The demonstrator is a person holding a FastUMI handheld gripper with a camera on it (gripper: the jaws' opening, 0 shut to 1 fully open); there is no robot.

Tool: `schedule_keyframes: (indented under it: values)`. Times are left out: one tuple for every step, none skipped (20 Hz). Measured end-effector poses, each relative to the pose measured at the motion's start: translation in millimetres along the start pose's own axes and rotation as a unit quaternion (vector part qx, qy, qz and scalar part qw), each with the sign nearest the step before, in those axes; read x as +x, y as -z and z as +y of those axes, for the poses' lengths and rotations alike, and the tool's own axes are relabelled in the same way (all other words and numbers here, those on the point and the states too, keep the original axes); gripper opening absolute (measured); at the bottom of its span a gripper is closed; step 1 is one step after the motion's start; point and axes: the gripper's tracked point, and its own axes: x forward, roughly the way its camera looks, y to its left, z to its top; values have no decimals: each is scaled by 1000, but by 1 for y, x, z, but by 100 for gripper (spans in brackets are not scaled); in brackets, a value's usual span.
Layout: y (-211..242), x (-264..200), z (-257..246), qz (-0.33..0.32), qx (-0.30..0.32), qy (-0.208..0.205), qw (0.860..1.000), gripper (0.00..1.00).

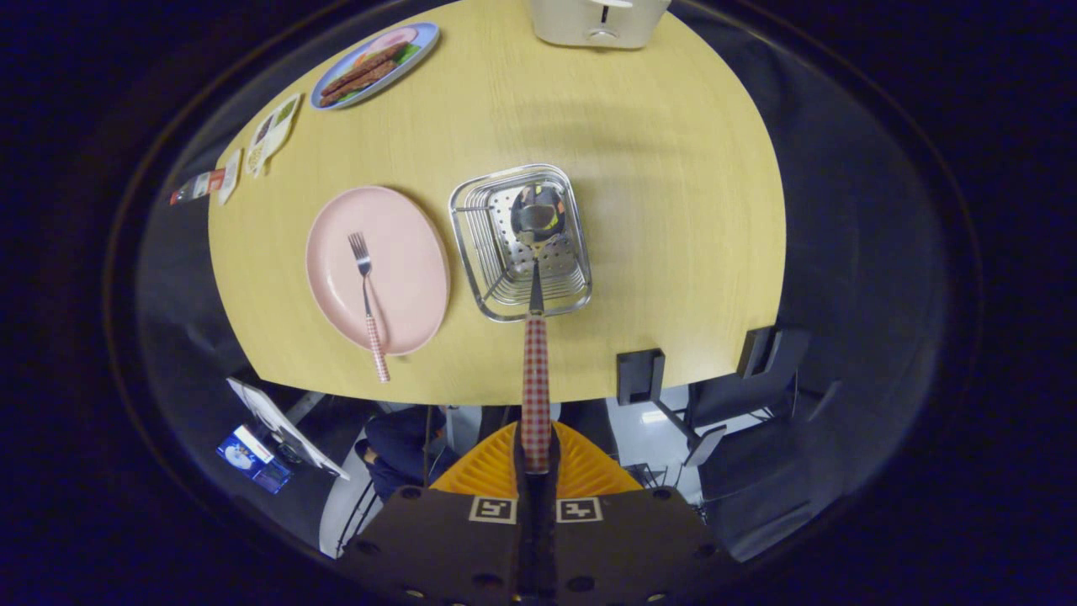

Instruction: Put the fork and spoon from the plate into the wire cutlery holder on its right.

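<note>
My gripper [536, 450] is shut on the red-checked handle of the spoon [536, 370], which points straight ahead from the orange fingers [484, 471]. The spoon's bowl hangs over the inside of the wire cutlery holder [471, 206], seen from above on the wooden table. To the left of the holder lies the pink plate [412, 261]. The fork [368, 303] rests on it, tines pointing away from me, and its checked handle sticks out past the plate's near rim.
The yellow wooden table [656, 210] has a white toaster [599, 21] at its far edge and a blue plate of food [374, 63] at the far left. Small packets [269, 139] lie along the left edge. Black brackets [639, 376] sit at the near edge.
</note>
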Motion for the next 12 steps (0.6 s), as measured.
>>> schedule_keyframes:
  values:
    - [0, 0, 1, 6, 1, -1, 1000, 2]
    - [0, 1, 0, 10, 1, -1, 1000, 3]
    - [-1, 2, 1, 12, 2, -3, 1000, 2]
    - [-3, 2, 1, 11, 4, -3, 1000, 2]
    - [-6, 2, 1, 10, 5, 1, 1000, 2]
    - [-10, -4, -2, 8, 6, 4, 1000, 7]
    - [-12, -4, -3, 6, 5, 6, 1000, 7]
    - [-15, -5, -3, 2, 3, 5, 1000, 7]
    - [-16, -5, -2, -1, 4, 5, 1000, 13]
    - [-19, -9, 0, -4, 4, 3, 1000, 13]
    - [-19, -10, 0, -9, 1, 5, 1000, 13]
    - [-20, -11, 3, -14, 1, 1, 1000, 15]
